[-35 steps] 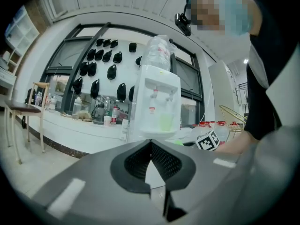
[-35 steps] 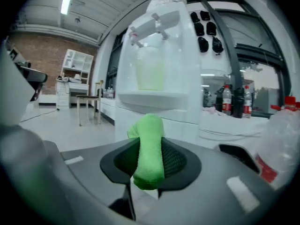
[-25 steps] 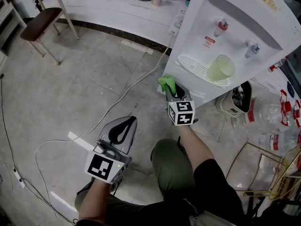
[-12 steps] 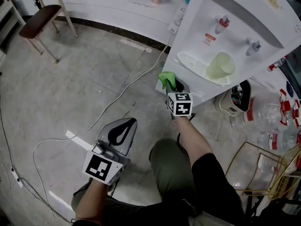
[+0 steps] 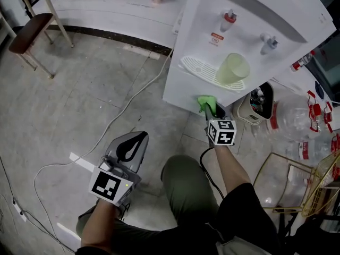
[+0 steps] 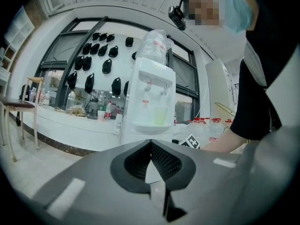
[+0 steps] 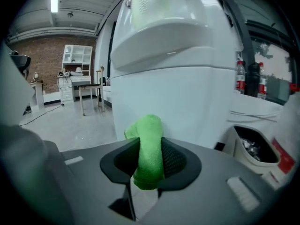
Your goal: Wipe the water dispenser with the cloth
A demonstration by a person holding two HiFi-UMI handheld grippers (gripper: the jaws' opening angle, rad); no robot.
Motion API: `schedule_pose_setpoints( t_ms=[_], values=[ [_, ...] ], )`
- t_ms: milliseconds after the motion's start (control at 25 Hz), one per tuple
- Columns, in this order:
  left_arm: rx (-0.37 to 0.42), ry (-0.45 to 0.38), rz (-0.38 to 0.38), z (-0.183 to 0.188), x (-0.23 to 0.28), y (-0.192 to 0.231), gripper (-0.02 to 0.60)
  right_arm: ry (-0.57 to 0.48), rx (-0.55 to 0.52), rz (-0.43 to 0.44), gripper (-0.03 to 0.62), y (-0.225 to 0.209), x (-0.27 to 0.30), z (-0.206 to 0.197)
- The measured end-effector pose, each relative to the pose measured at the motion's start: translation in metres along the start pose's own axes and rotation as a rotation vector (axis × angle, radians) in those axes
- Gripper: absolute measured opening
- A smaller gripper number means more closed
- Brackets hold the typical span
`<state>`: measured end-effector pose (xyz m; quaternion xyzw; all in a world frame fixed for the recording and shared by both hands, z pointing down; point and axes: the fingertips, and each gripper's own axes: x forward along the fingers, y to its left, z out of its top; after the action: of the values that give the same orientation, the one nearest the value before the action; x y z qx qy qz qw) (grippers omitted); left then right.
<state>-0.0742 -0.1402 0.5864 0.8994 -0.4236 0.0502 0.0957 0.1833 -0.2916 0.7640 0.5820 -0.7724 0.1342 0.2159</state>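
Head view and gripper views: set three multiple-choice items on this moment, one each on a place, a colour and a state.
1. Where is the cloth?
A. between the right gripper's jaws
B. on the floor
C. on the chair
2. What colour is the cup on the drip tray?
A. red
B. pale green
C. black
3. How is the left gripper?
A. shut on a cup
B. wide open
C. shut, empty
Key: 1 A, green cloth pokes out between them; 2 B, head view shows it; 3 C, jaws meet on nothing.
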Motion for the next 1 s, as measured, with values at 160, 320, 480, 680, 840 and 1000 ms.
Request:
schedule_pose_setpoints(
  t_ms=[160,320,480,680,840,1000],
  values=[
    [0.011,0.013,-0.016,-0.005,0.006,-0.003,0.002,0.061,0.011,-0.133,0.115,-0.061,-0.030,-0.033],
    [0.014,0.027,-0.020,-0.008,0.009,-0.007,0.002,0.090,0.050,-0.237,0.115,-0.103,-0.053,-0.053],
    [0.015,0.020,-0.025,-0.007,0.012,-0.009,0.002,0.089,0.046,-0.213,0.115,-0.095,-0.061,-0.060],
    [0.006,0.003,-0.004,-0.002,0.008,-0.006,0.002,0.065,-0.106,0.047,0.115,-0.002,-0.035,-0.048],
    [0.010,-0.010,0.001,0.003,0.002,-0.007,0.002,0.004,-0.189,0.184,0.115,0.073,0.008,-0.023],
    [0.008,-0.033,0.012,0.007,-0.004,-0.009,0.002,-0.013,-0.237,0.229,0.115,0.129,0.057,-0.008]
  ],
)
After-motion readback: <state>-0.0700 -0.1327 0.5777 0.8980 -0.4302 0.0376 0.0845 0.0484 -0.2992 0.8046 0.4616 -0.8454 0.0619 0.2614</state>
